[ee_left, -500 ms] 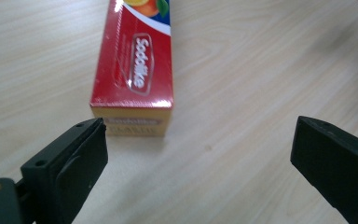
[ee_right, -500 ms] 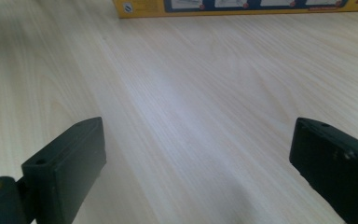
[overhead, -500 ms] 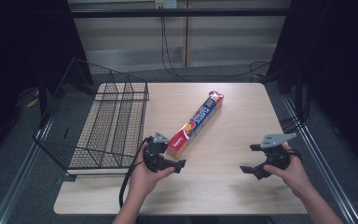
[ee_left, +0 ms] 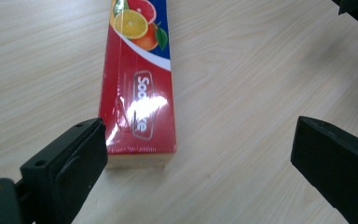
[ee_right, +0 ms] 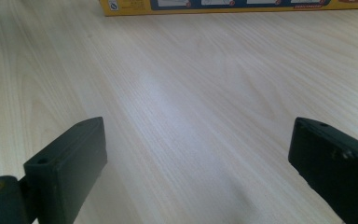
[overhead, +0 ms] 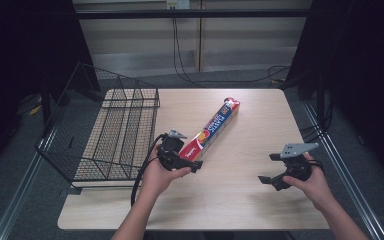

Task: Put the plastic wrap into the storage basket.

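Red, blue and yellow carton: one long plastic-wrap box (overhead: 211,131), lying flat and slantwise on the pale wood-grain table (overhead: 245,200), its far end toward the middle of the back edge.

Item, left gripper (overhead: 184,161): I hold it at the box's near end. In the left gripper view the red end of the box (ee_left: 139,112) sits just ahead of my wide-spread jaws, close beside the left jaw and well apart from the right one. Nothing is gripped; whether the left jaw touches the carton I cannot tell.

Item, right gripper (overhead: 271,170): jaws wide, over bare table, well apart from the box. Its own view adds the carton's yellow side panel (ee_right: 233,6) along the top edge.

Item, black wire basket (overhead: 114,135): seen from the high view, at the table's left edge.
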### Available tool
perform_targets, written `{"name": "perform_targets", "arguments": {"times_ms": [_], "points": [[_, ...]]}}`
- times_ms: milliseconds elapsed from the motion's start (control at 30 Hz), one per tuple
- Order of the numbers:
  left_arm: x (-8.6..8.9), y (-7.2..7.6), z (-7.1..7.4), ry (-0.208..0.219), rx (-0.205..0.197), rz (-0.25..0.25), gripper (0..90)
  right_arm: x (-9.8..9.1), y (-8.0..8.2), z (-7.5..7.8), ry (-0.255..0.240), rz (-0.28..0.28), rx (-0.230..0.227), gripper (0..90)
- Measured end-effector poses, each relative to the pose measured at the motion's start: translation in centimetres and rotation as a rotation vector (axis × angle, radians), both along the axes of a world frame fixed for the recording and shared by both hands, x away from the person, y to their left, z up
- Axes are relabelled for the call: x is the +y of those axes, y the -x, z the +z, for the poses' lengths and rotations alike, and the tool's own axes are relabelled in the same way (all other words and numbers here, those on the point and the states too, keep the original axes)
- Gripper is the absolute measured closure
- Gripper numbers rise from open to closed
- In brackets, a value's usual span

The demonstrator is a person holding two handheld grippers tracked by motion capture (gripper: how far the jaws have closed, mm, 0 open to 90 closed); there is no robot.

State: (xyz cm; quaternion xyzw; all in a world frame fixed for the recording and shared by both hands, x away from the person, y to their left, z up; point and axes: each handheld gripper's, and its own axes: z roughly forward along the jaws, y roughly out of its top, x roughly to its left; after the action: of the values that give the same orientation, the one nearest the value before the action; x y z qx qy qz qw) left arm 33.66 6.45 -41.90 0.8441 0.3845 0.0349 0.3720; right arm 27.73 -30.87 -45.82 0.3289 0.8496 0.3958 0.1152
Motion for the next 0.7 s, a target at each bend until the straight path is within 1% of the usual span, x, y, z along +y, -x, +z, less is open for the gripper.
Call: {"name": "perform_targets", "arguments": {"times_ms": [33, 67, 133, 233, 267, 400, 433, 500, 533, 567, 600, 633, 667, 700], "points": [[-0.1, -0.6, 0.3, -0.007, 0.007, -0.007, 3.8, 0.0, 0.0, -0.1, 0.003, -0.006, -0.002, 4.3], [-0.1, -0.6, 0.3, -0.007, 0.007, -0.007, 4.0, 0.0, 0.0, -0.1, 0.003, -0.006, -0.002, 4.3], [-0.3, -1.2, 0.5, -0.01, 0.018, -0.007, 4.3, 0.0, 0.0, -0.2, 0.012, -0.005, -0.002, 4.7], [-0.6, -2.0, 0.7, -0.015, 0.021, -0.008, 4.8, 0.1, -0.1, -0.4, 0.019, -0.002, 0.001, 4.7], [-0.8, -2.2, 0.8, -0.018, 0.023, -0.002, 4.9, 0.1, -0.1, -0.4, 0.018, -0.001, 0.003, 4.9], [-1.6, -3.1, 1.2, -0.043, 0.024, -0.014, 5.6, 0.1, -0.2, -0.4, 0.017, -0.008, -0.001, 5.1], [-2.0, -3.5, 1.4, -0.053, 0.028, -0.018, 6.1, 0.1, -0.2, -0.4, 0.019, -0.01, 0.001, 5.2], [-2.2, -3.8, 1.4, -0.054, 0.022, -0.014, 6.4, 0.1, -0.2, -0.4, 0.017, -0.013, 0.001, 5.1], [-2.4, -4.0, 1.5, -0.052, 0.023, -0.014, 6.3, 0.1, -0.3, -0.4, 0.02, -0.009, 0.0, 5.2], [-2.9, -4.3, 1.6, -0.055, 0.031, -0.011, 6.5, 0.1, -0.3, -0.5, 0.018, -0.006, 0.008, 5.7], [-2.9, -4.3, 1.6, -0.055, 0.031, -0.011, 6.5, 0.1, -0.3, -0.5, 0.018, -0.006, 0.008, 5.7], [-3.1, -4.6, 1.7, -0.066, 0.037, -0.018, 6.5, 0.2, -0.3, -0.5, 0.018, -0.002, 0.01, 5.7], [-3.4, -4.8, 1.7, -0.066, 0.033, -0.018, 6.6, 0.2, -0.4, -0.5, 0.02, -0.004, 0.011, 5.6], [-3.6, -5.0, 1.8, -0.074, 0.037, -0.022, 6.6, 0.2, -0.4, -0.5, 0.023, -0.005, 0.009, 5.5]]}}
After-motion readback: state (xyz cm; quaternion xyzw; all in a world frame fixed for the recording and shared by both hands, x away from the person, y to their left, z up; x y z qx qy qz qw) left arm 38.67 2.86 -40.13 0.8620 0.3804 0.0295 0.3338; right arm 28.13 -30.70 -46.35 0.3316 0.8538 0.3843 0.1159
